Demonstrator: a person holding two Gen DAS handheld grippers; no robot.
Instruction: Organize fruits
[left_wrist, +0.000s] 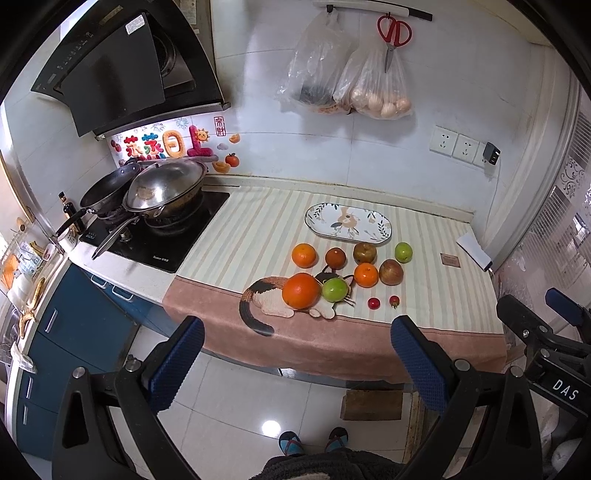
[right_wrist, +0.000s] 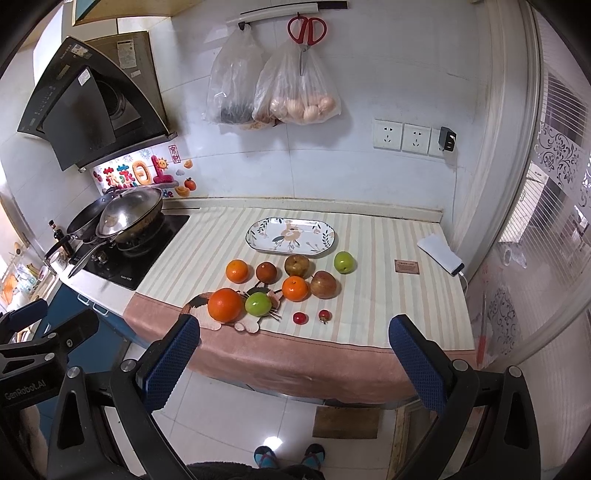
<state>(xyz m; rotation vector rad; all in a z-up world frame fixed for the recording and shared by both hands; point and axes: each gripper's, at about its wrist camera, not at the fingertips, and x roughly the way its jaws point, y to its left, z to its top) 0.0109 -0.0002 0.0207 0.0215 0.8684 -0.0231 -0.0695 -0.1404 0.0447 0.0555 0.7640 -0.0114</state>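
Several fruits lie on the striped cloth: a large orange (left_wrist: 301, 291) (right_wrist: 225, 304) and a green apple (left_wrist: 335, 290) (right_wrist: 258, 304) on a cat-shaped mat, smaller oranges (left_wrist: 304, 254) (right_wrist: 295, 288), brownish apples (left_wrist: 390, 272) (right_wrist: 324, 284), another green apple (left_wrist: 403, 252) (right_wrist: 345, 262) and two small red fruits (left_wrist: 373, 303) (right_wrist: 299, 318). An empty oval floral plate (left_wrist: 347, 222) (right_wrist: 291, 236) sits behind them. My left gripper (left_wrist: 295, 354) and right gripper (right_wrist: 295, 354) are both open and empty, held back off the counter's front edge.
A stove with pans (left_wrist: 162, 195) stands at the left. A phone (right_wrist: 441, 254) and a small card (right_wrist: 406, 266) lie at the counter's right. Bags and red scissors (right_wrist: 307, 31) hang on the wall. The right gripper's body shows in the left wrist view (left_wrist: 546, 343).
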